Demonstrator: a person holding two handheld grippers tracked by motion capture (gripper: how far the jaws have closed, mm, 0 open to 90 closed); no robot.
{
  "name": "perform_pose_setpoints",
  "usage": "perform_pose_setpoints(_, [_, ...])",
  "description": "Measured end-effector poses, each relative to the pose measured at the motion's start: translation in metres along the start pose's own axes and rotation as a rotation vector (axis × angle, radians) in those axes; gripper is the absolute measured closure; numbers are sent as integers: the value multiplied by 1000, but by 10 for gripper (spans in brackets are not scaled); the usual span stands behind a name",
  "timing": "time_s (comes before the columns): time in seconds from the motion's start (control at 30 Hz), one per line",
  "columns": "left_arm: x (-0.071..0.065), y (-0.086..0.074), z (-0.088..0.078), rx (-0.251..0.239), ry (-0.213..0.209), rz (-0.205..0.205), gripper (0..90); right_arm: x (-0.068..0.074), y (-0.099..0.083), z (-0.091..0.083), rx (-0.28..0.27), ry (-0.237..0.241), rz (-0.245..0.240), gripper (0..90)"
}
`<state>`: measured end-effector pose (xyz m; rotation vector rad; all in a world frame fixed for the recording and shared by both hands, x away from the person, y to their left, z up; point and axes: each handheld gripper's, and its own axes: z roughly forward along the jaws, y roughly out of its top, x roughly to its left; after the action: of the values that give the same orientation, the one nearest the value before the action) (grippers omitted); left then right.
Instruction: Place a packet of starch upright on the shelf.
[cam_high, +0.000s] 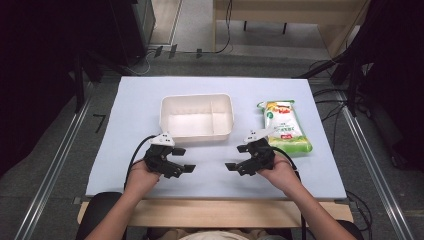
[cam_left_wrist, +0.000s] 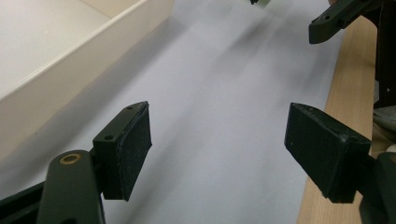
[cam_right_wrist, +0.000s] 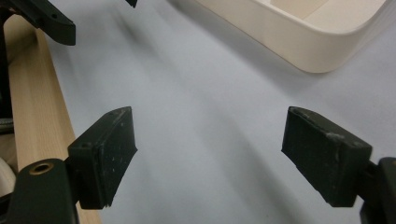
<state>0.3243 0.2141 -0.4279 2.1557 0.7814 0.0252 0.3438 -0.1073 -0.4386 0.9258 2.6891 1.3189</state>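
Observation:
A white two-compartment tray (cam_high: 196, 116) sits mid-table with nothing in it, and a green and white snack bag (cam_high: 283, 126) lies to its right. Near the front edge, my left gripper (cam_high: 183, 159) rests low over the table, open, jaws pointing toward the centre. My right gripper (cam_high: 237, 157) faces it from the other side, open too, just in front of the bag. Bare table lies between the jaws of the left gripper (cam_left_wrist: 217, 151), with the tray's wall (cam_left_wrist: 70, 79) at upper left. Bare table likewise spans the right gripper (cam_right_wrist: 210, 154), and the tray's corner (cam_right_wrist: 308, 42) is at upper right.
The pale lavender table top (cam_high: 140, 100) ends at a wooden front edge (cam_high: 210, 212). Metal rails (cam_high: 55, 160) run along both sides on the floor, and dark equipment stands at the far left and right. Cables trail from each gripper.

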Motion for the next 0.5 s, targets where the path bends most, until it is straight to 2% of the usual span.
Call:
perform_pose_setpoints(0.23, [0,0,0,-5,-4,0,235,-2,0,-6,-15,-34,9,180])
perform_pose_setpoints(0.27, [0,0,0,-4,-4,0,235,-3,-1,-9,-16,-58,11,180])
perform_pose_setpoints(0.4, [0,0,0,-5,-3,-1,236,-4,-2,-11,-13,-87,-1,180])
perform_pose_setpoints(0.5, [1,0,0,-5,-2,-2,235,-6,-3,-17,-13,-70,-20,180])
